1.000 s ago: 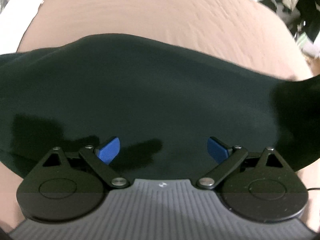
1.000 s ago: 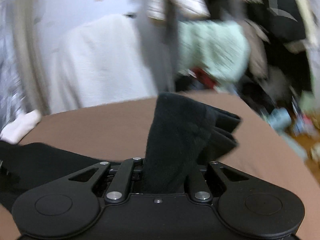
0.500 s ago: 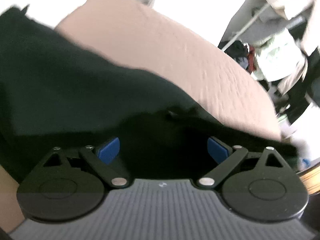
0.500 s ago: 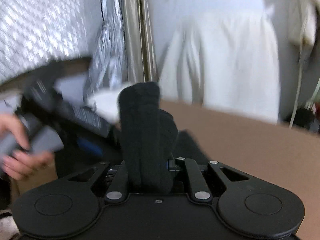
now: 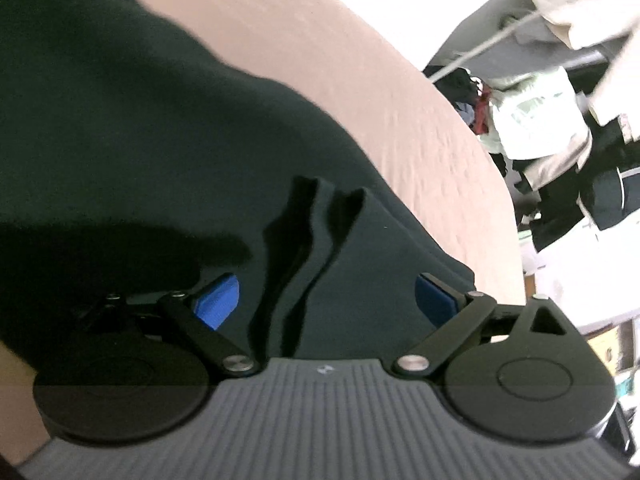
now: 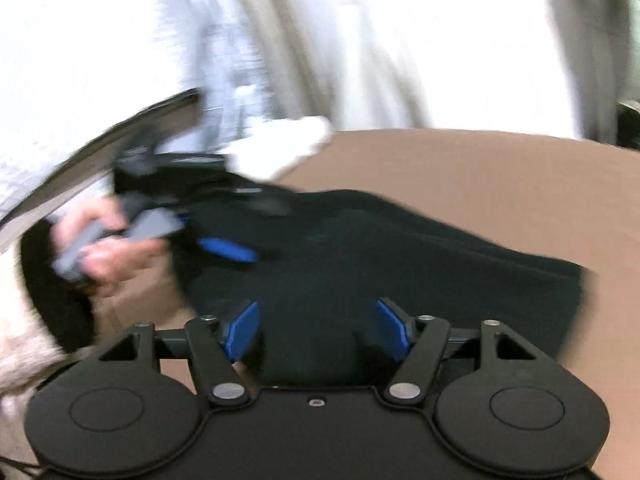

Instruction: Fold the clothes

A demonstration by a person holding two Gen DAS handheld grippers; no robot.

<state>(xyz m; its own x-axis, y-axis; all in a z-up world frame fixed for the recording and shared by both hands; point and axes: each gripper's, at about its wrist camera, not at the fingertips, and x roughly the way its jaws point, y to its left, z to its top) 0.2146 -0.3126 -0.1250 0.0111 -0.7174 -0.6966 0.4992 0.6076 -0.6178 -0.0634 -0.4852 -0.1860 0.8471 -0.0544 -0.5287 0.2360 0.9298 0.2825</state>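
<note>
Two grippers hover over one dark garment (image 5: 140,128) spread on a tan surface (image 5: 360,80). The left gripper (image 5: 326,300) has its blue pads wide apart, with a raised ridge of cloth (image 5: 320,232) standing between them but not pinched. The right gripper (image 6: 318,328) is also spread wide and holds nothing; the dark cloth lies under and beyond its pads. In the right wrist view, a hand (image 6: 104,248) holding the left gripper shows at the far left edge of the garment.

The garment lies mostly flat, its right edge running near the right side of the surface. Whether a fold has just been laid or a corner is about to be picked up cannot be settled from this. Either way, good handling here likely means closing on a single clean edge, not on the bunched ridge, and keeping both ends level so the cloth lands without creases.

The tan surface looks soft and faintly wrinkled. Beyond it at the far right, clothes (image 5: 532,120) hang or pile in a cluttered room; the right wrist view is blurred, showing pale drapery (image 6: 440,40) behind.
</note>
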